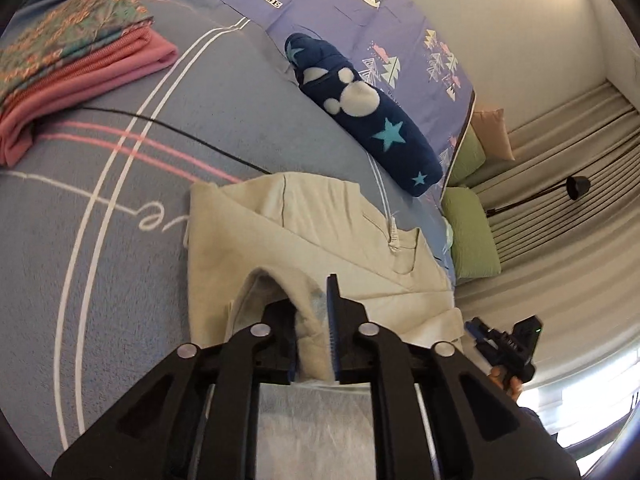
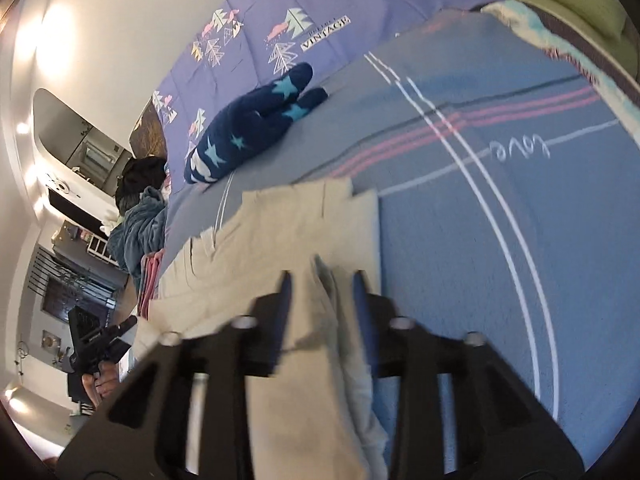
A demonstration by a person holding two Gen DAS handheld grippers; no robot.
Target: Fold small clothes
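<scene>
A cream small garment [image 1: 320, 232] lies on the blue bedspread [image 1: 120, 240], partly folded over itself. My left gripper [image 1: 310, 312] is shut on a lifted edge of the cream garment at its near side. In the right wrist view the same cream garment [image 2: 280, 232] runs between the fingers of my right gripper [image 2: 322, 280], whose jaws stand a little apart with a fold of cloth between them; the view is blurred. Each gripper shows in the other's view, the right gripper in the left wrist view [image 1: 504, 344] and the left gripper in the right wrist view [image 2: 100, 340].
A navy fleece piece with stars [image 1: 360, 112] lies beyond the garment, on a purple tree-print cover [image 1: 360, 8]. A stack of folded pink and patterned cloths [image 1: 68, 64] sits at the far left. A black cable [image 1: 180, 132] crosses the bed. Green pillows [image 1: 472, 224] lie at the right.
</scene>
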